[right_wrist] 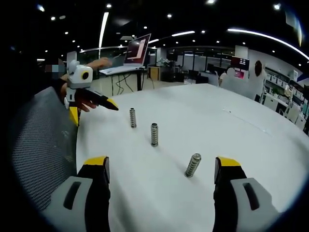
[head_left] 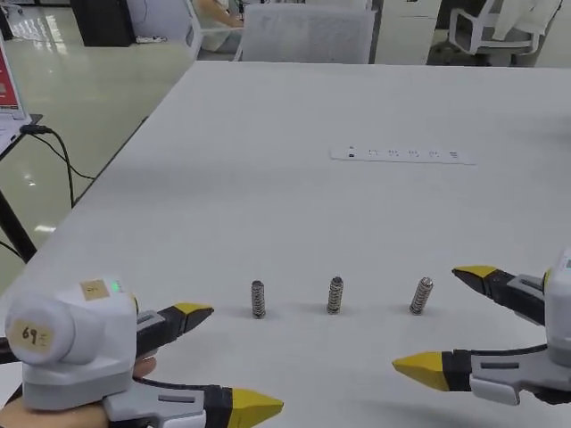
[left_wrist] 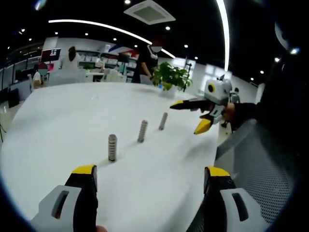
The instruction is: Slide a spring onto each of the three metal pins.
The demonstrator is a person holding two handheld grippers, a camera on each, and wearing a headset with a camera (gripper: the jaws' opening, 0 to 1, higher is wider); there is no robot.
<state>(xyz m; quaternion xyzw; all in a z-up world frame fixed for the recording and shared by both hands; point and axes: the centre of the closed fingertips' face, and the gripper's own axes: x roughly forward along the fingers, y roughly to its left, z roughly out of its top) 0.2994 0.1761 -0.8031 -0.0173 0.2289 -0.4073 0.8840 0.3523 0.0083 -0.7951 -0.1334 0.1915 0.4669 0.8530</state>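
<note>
Three metal pins stand in a row on the white table, each with a spring around it: the left pin (head_left: 258,300), the middle pin (head_left: 335,295) and the right pin (head_left: 421,296), which leans. My left gripper (head_left: 230,358) is open at the near left, a short way from the left pin (left_wrist: 112,147). My right gripper (head_left: 446,321) is open at the near right, its upper finger beside the leaning pin (right_wrist: 193,165). Nothing is held in either gripper (left_wrist: 150,175) (right_wrist: 161,163).
A white power strip (head_left: 403,155) lies flat further back on the table (head_left: 268,134). Mesh chairs (head_left: 308,34) stand at the far edge. The table's left edge drops to the floor, where a cable (head_left: 62,156) runs.
</note>
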